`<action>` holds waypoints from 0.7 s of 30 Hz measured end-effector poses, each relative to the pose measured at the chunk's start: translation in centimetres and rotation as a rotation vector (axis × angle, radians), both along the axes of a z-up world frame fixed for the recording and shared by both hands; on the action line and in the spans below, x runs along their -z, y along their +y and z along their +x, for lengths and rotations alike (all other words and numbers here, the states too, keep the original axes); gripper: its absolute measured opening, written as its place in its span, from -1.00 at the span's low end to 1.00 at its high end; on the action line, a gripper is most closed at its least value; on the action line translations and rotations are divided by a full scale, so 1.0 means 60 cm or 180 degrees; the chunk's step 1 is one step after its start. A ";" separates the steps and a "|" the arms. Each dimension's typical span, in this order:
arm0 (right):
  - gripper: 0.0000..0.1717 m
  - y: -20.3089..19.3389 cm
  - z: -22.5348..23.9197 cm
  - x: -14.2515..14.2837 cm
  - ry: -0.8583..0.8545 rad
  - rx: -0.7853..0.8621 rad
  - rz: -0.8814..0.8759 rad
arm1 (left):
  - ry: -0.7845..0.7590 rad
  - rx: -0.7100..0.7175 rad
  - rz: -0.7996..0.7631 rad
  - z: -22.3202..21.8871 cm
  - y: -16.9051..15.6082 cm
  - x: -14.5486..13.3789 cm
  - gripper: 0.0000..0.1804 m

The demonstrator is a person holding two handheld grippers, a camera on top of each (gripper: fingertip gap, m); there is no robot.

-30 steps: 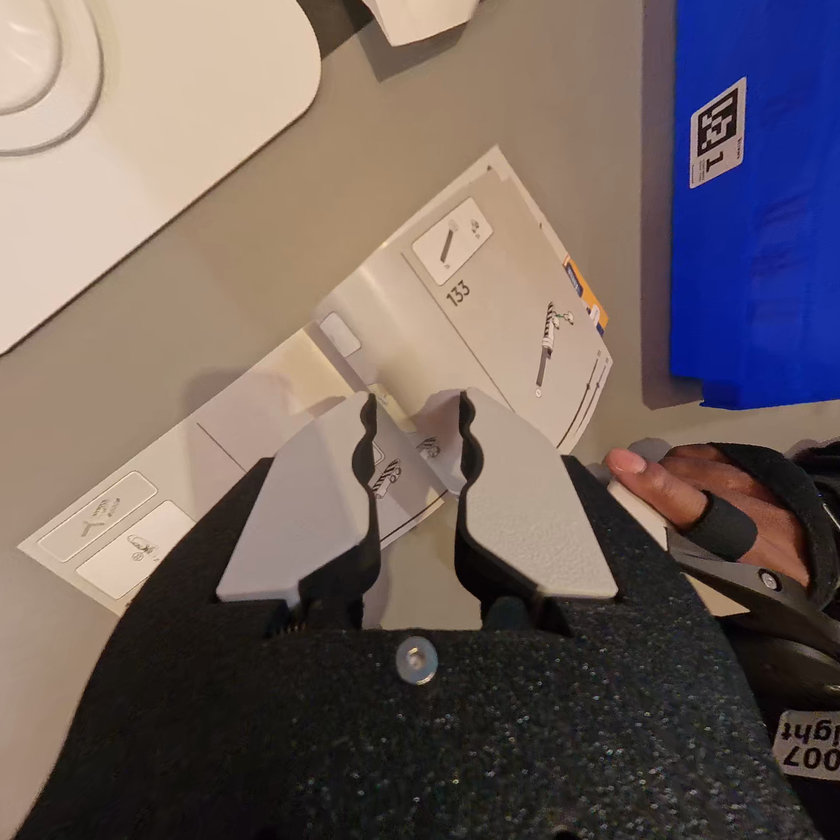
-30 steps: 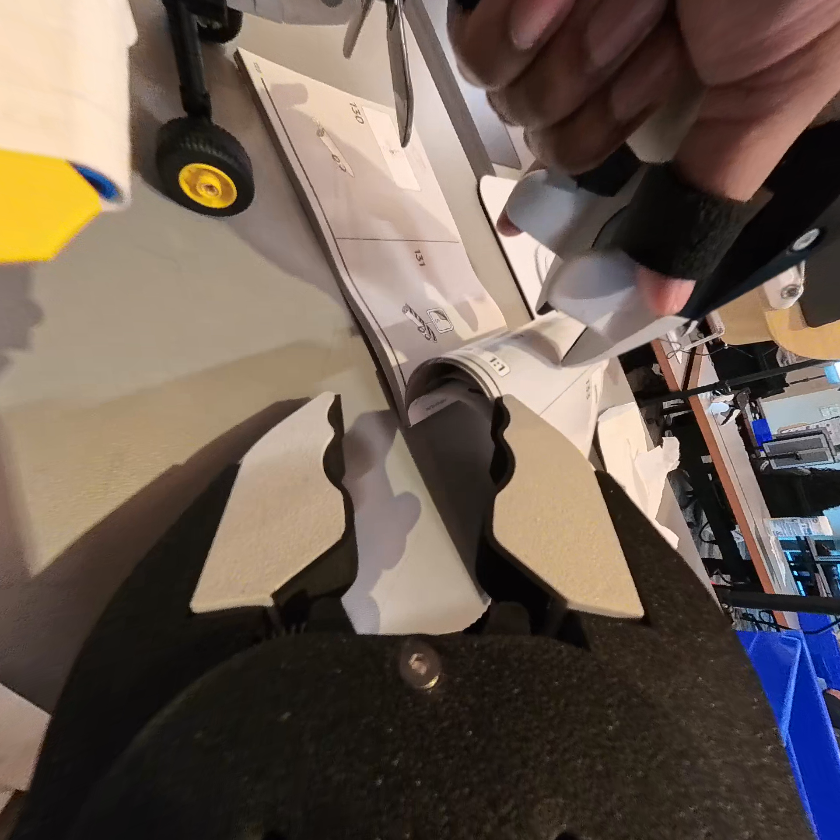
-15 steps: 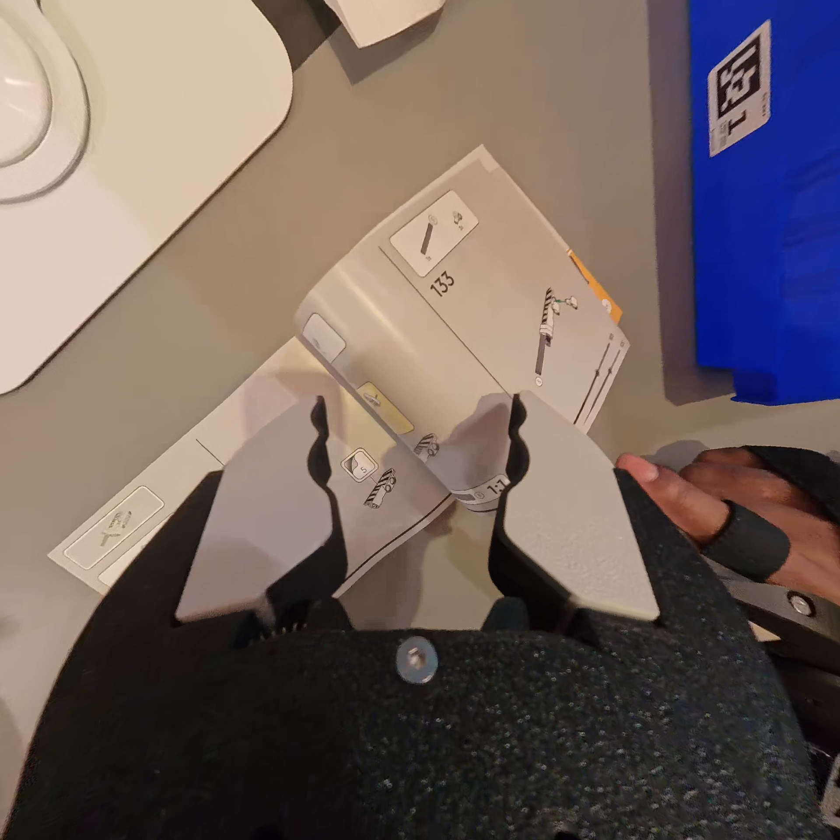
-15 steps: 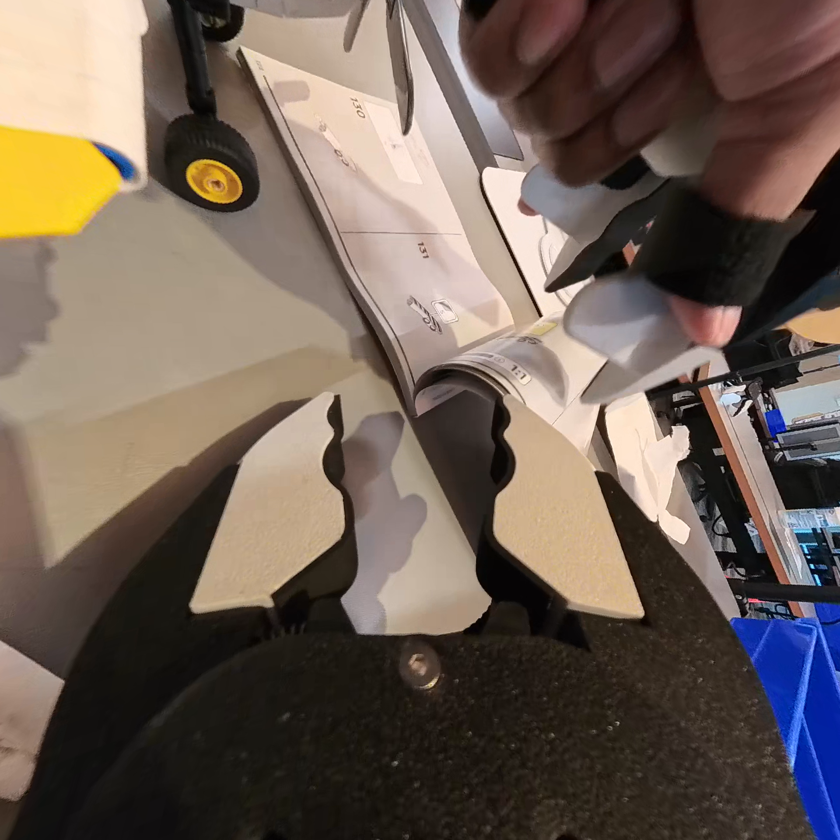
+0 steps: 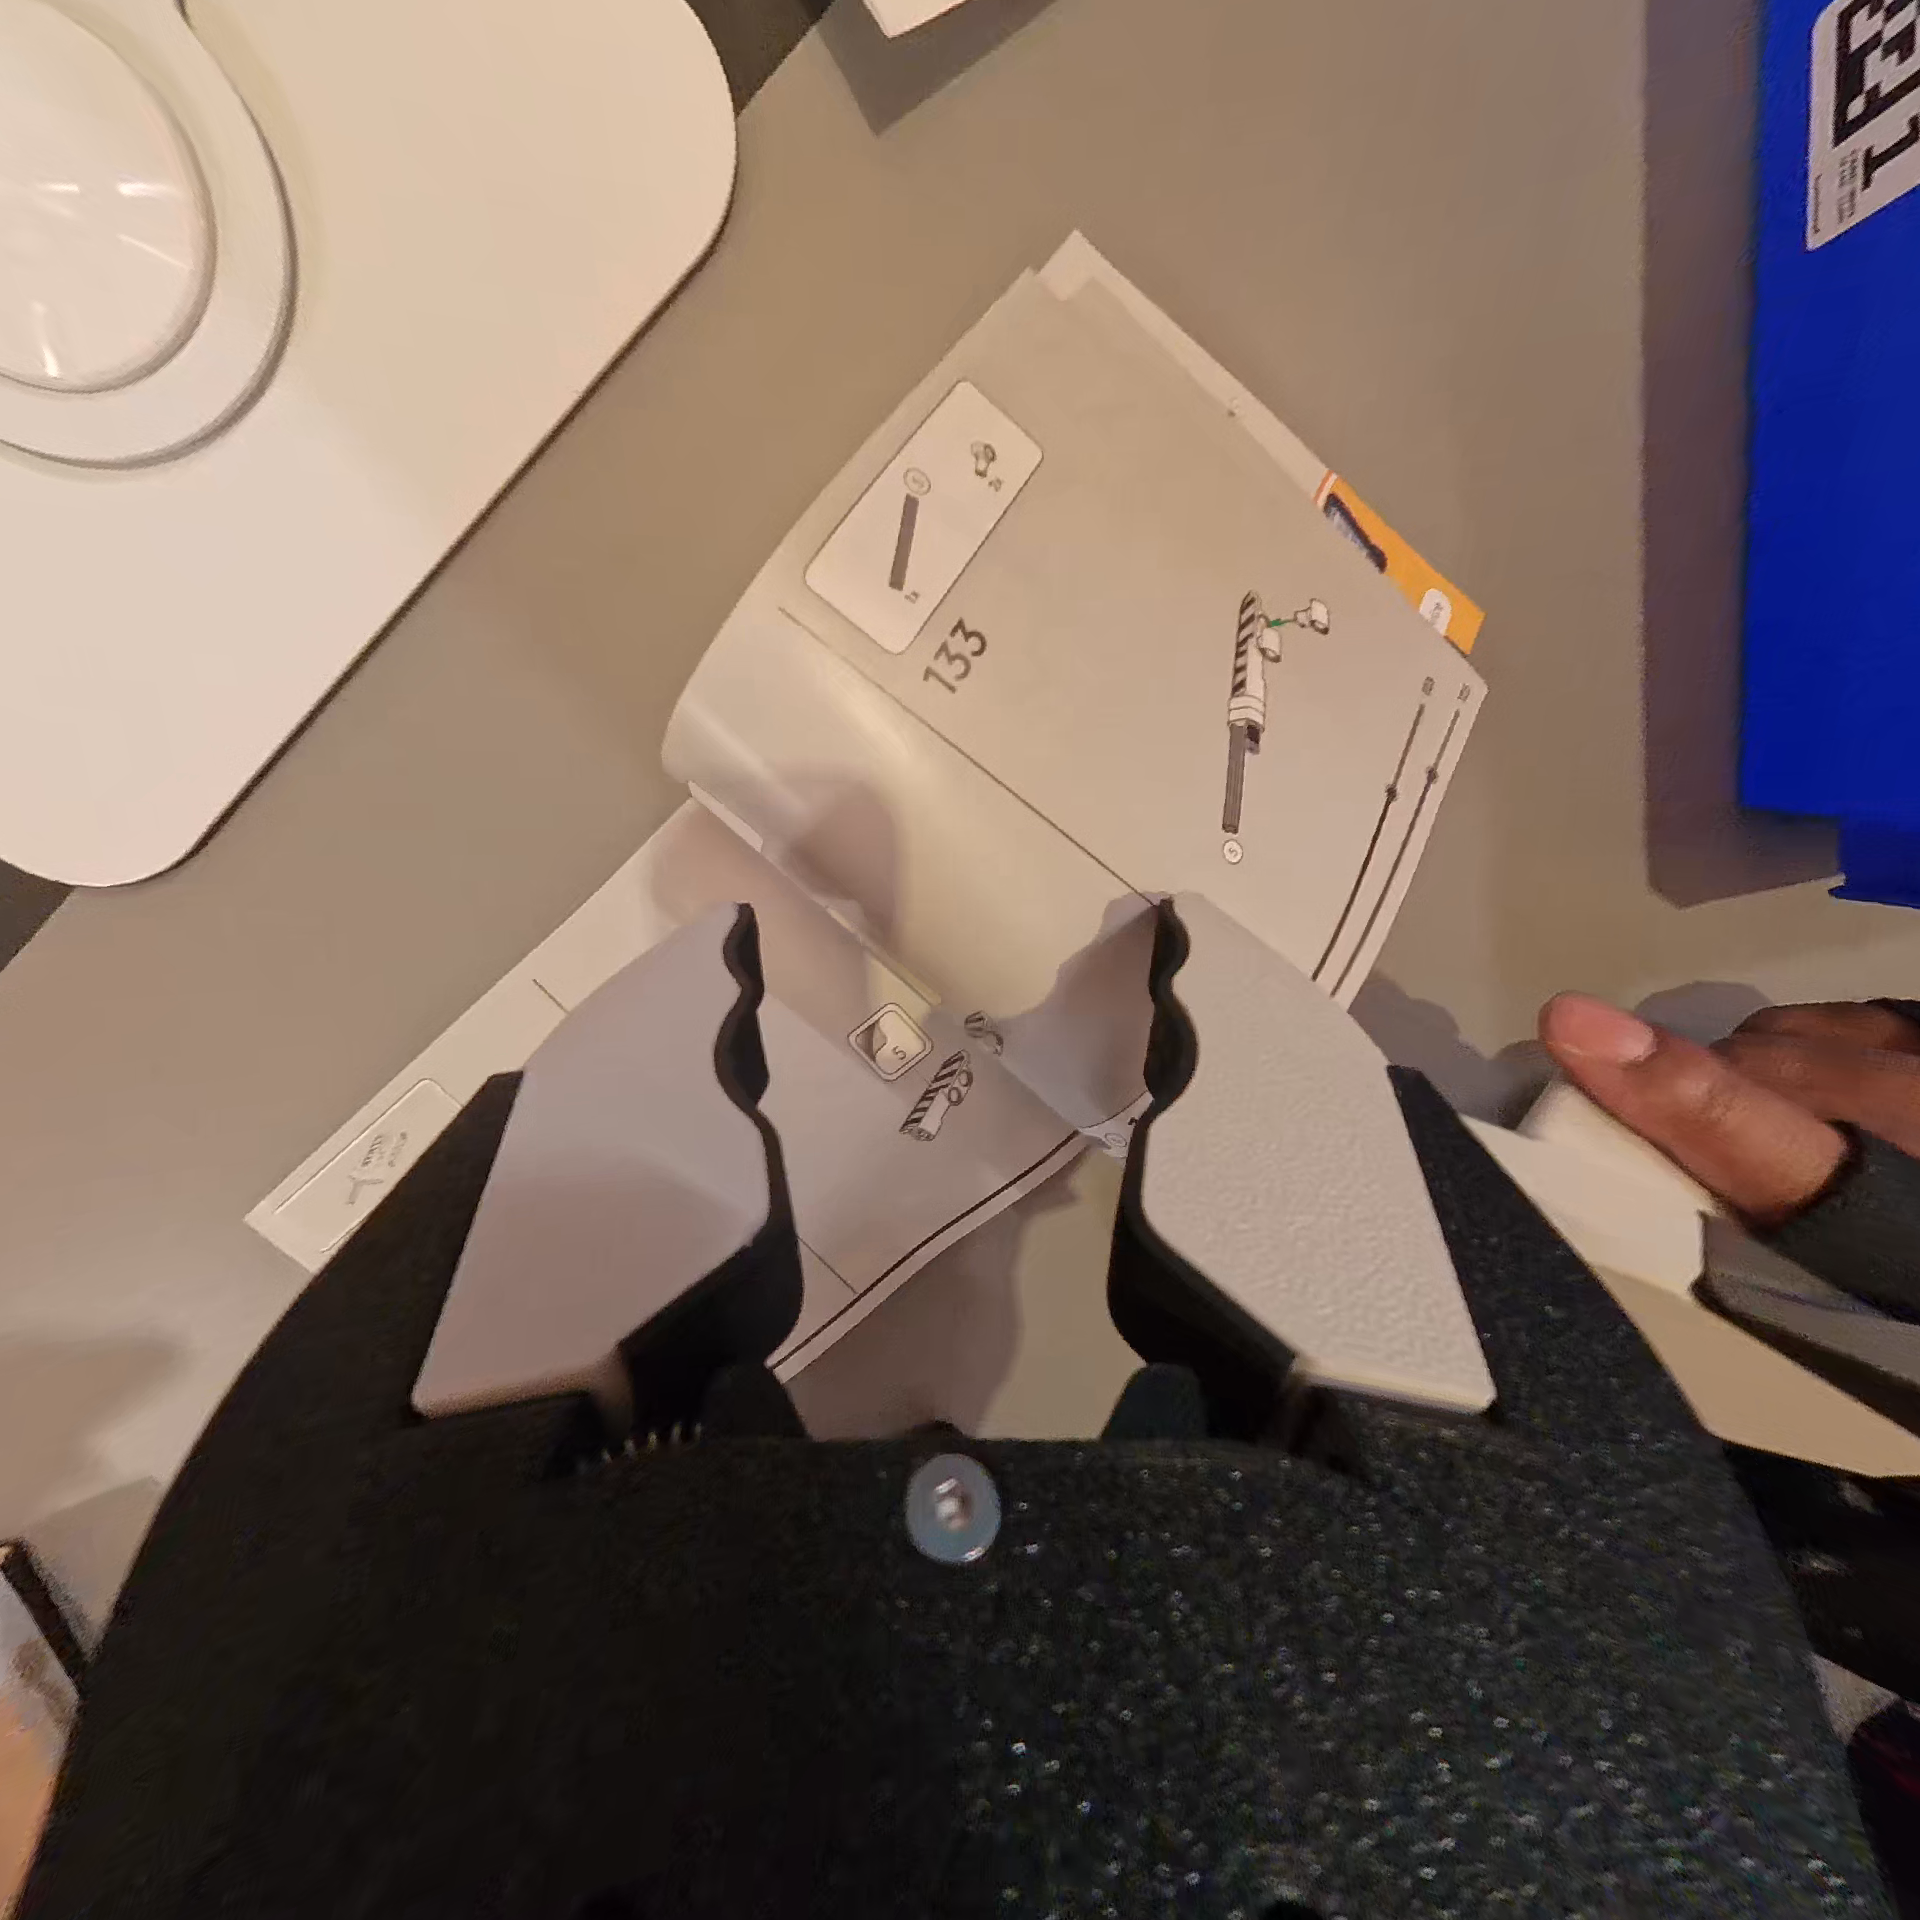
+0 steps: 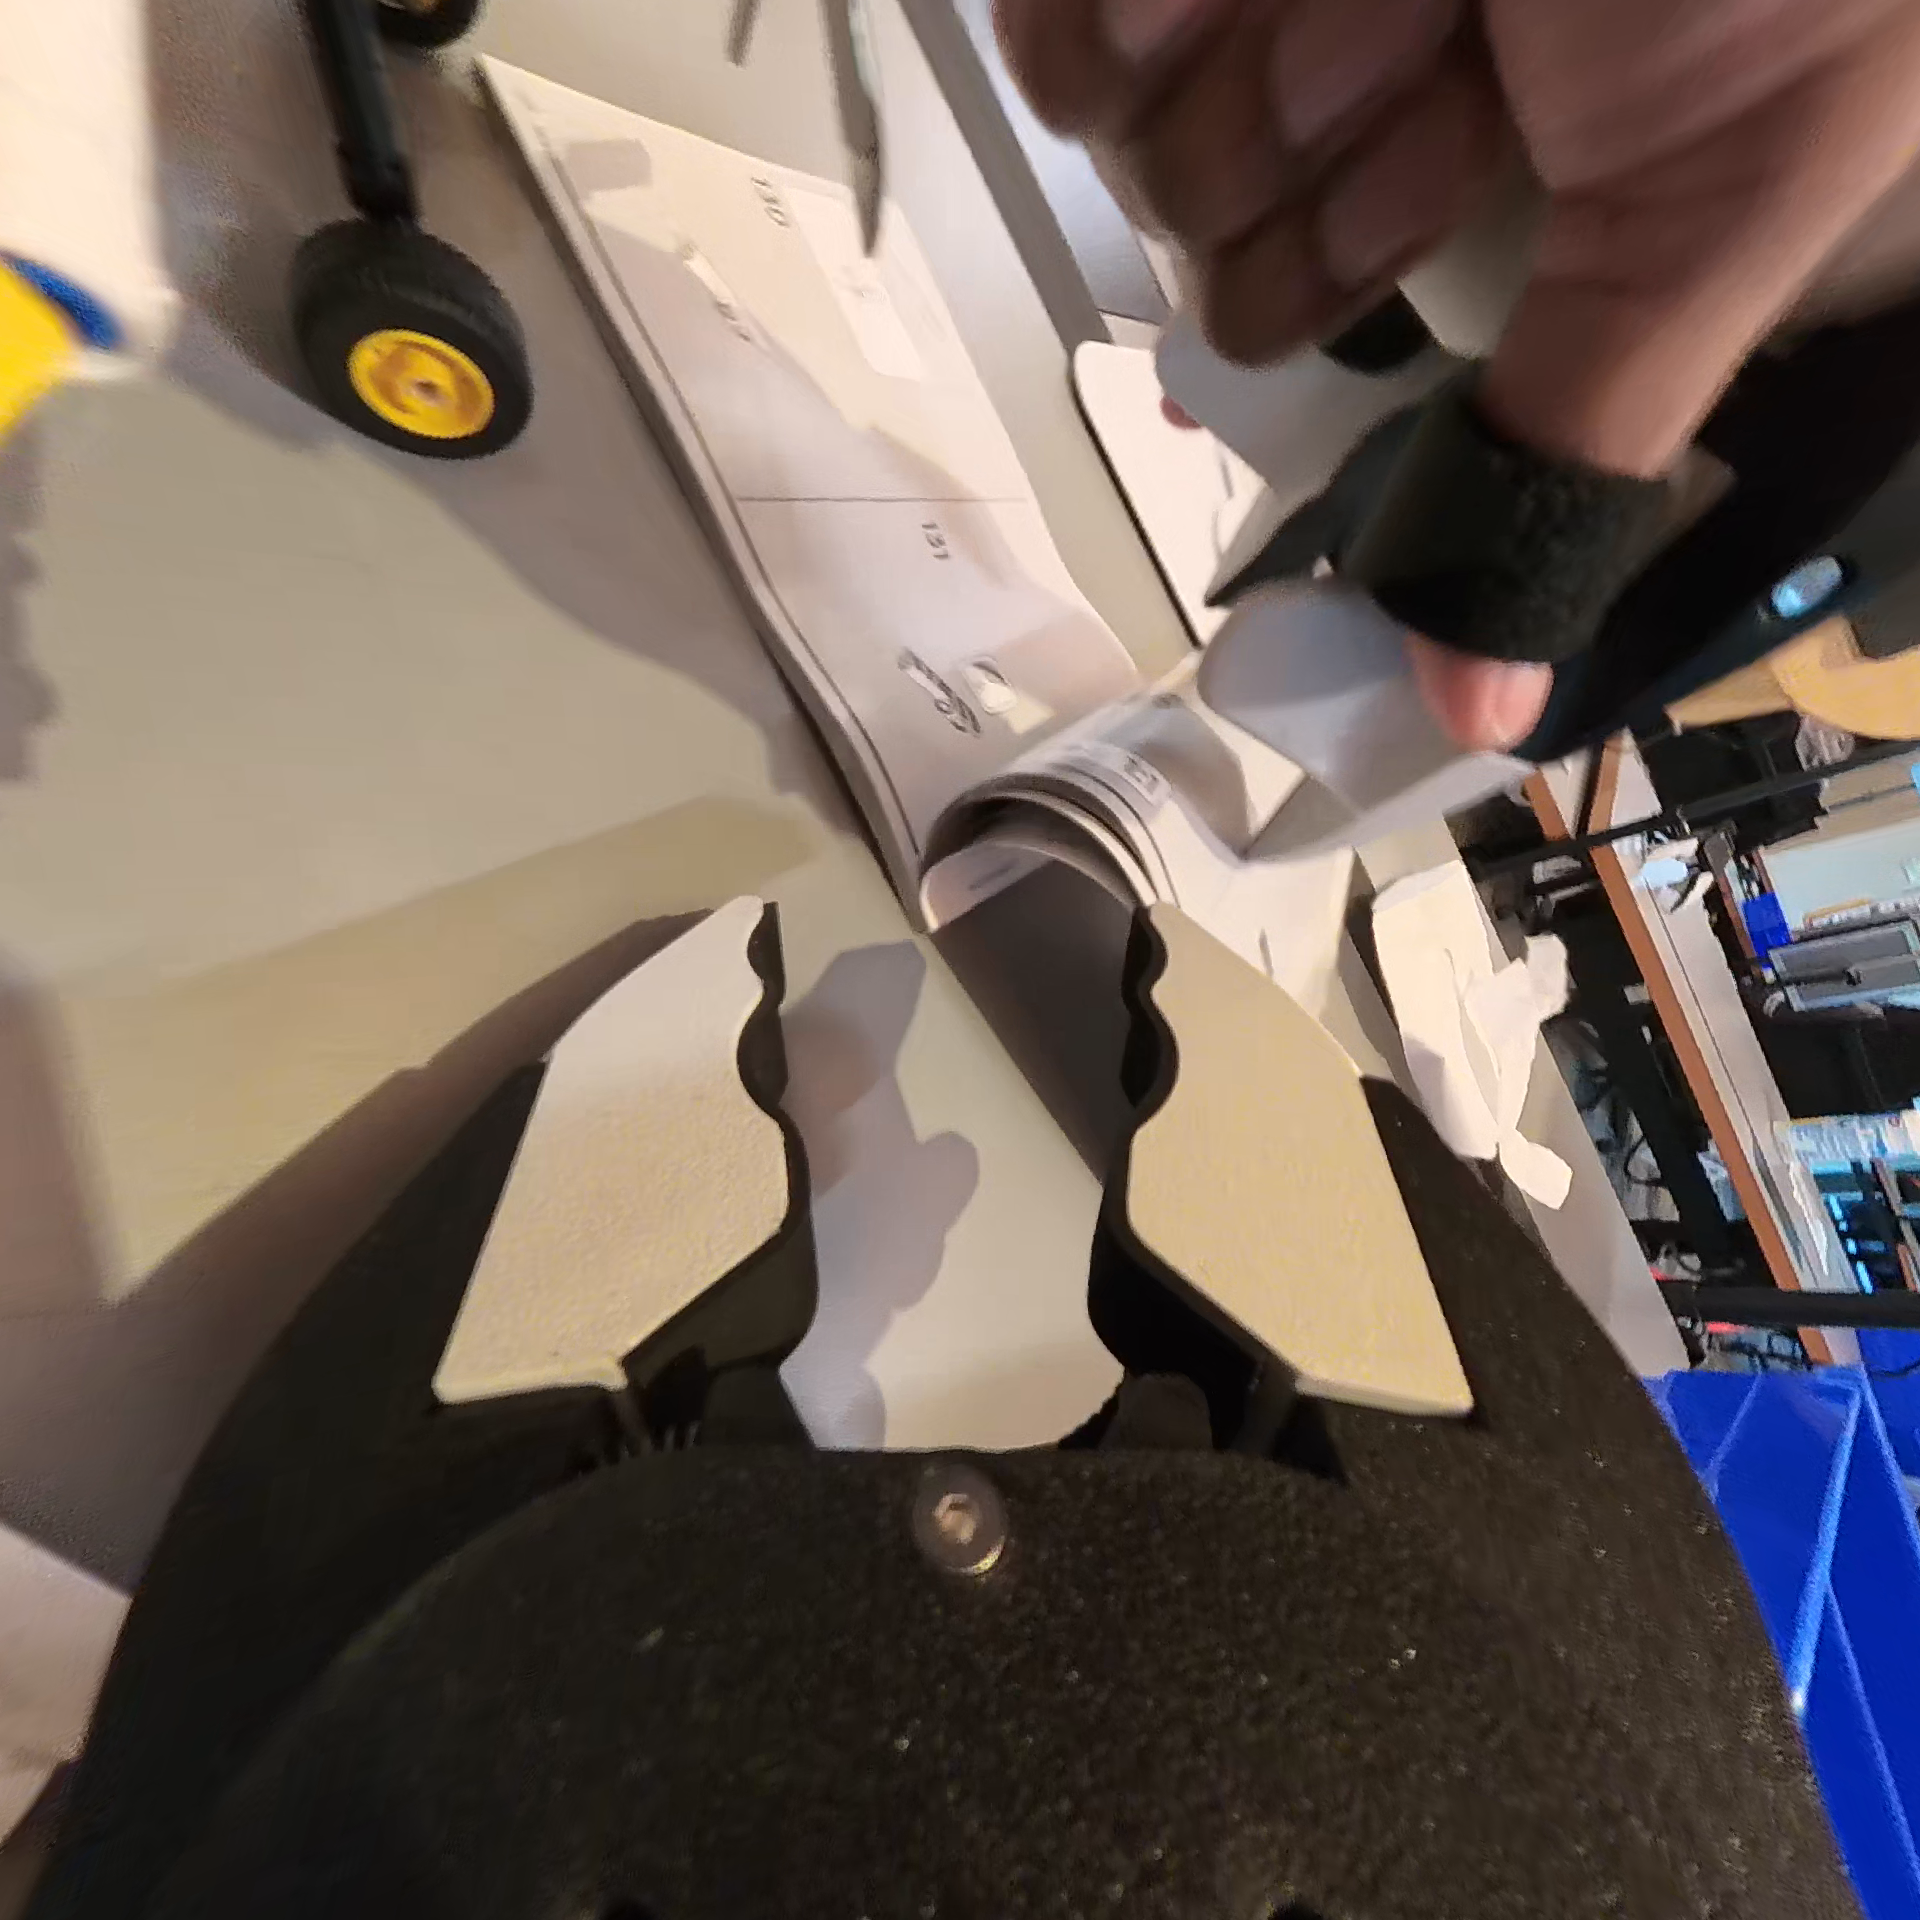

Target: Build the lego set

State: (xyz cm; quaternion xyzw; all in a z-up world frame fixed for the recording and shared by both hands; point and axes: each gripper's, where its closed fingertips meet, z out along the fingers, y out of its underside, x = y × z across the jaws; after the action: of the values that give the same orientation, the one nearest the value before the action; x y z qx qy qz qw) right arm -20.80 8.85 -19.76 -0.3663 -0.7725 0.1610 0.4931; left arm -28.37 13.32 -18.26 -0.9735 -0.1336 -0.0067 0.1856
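CHANGE: left gripper (image 5: pixel 951 920) jaws wider than a second ago, when they were narrow over the page; the curled page now arches higher; right gripper unchanged.
LEFT GRIPPER: released, fingers spread wide, nothing clamped; hovers over the open booklet (image 5: pixel 1091 665), lower pages showing between the fingers; right fingertip (image 5: pixel 1169 935) sits at the edge of the curled page, contact cannot tell.
RIGHT GRIPPER: right gripper (image 6: pixel 951 920) released too, fingers apart, only white sheet (image 6: pixel 935 1299) and table below them; spine end of booklet (image 6: pixel 883 540) just beyond the tips, nothing pressed.
BOOKLET: lies open on grey table (image 5: pixel 520 727), one page looped over in a curl (image 6: pixel 1049 821), between the two grippers.
HANDS: a hand (image 5: pixel 1704 1112) with black strap just right of the left gripper; in the right wrist view a hand (image 6: pixel 1455 208) on the other gripper above the curl, blurred.
FARTHER: white tray (image 5: pixel 468 312) far left; blue bin (image 5: pixel 1839 520) far right; black wheel with yellow hub (image 6: pixel 416 343) beside the booklet's far end.
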 end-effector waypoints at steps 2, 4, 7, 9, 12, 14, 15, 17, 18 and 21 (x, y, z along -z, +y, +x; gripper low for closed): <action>-0.26 0.005 -0.001 -0.006 0.0070 0.0039 -0.0010 | 0.0042 -0.0012 -0.0005 -0.006 -0.003 -0.001 -0.20; -0.24 0.007 -0.001 -0.019 0.0221 0.0047 0.0074 | 0.0058 -0.0026 0.0003 -0.011 -0.005 -0.003 -0.22; -0.25 0.004 0.000 -0.031 0.0345 0.0037 0.0073 | 0.0088 -0.0039 -0.0005 -0.017 -0.010 -0.005 -0.24; -0.25 0.005 -0.001 -0.032 0.0375 0.0039 0.0104 | 0.0154 -0.0032 -0.0036 -0.023 -0.014 -0.005 -0.24; -0.25 0.007 -0.002 -0.039 0.0447 0.0040 0.0078 | 0.0211 -0.0025 -0.0076 -0.030 -0.021 -0.005 -0.25; -0.24 0.011 -0.004 -0.041 0.0471 0.0070 0.0047 | 0.0245 -0.0020 -0.0106 -0.035 -0.025 -0.003 -0.25; -0.23 0.015 -0.006 -0.041 0.0485 0.0105 0.0025 | 0.0264 -0.0017 -0.0122 -0.038 -0.026 -0.002 -0.25; -0.20 0.026 -0.009 -0.051 0.0602 0.0205 -0.0033 | 0.0276 -0.0019 -0.0136 -0.041 -0.029 0.000 -0.25; -0.20 0.030 -0.010 -0.057 0.0670 0.0233 -0.0113 | 0.0267 -0.0020 -0.0136 -0.042 -0.029 0.002 -0.25; -0.24 0.037 -0.013 -0.051 0.0602 0.0267 -0.0276 | 0.0251 -0.0002 -0.0140 -0.042 -0.031 0.005 -0.26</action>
State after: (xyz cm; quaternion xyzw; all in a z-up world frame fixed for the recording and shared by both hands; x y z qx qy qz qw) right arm -21.55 11.05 -16.67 -0.4024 -0.6989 0.2072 0.5538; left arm -30.90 11.49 -18.55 -0.9768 -0.1265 0.0346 0.1692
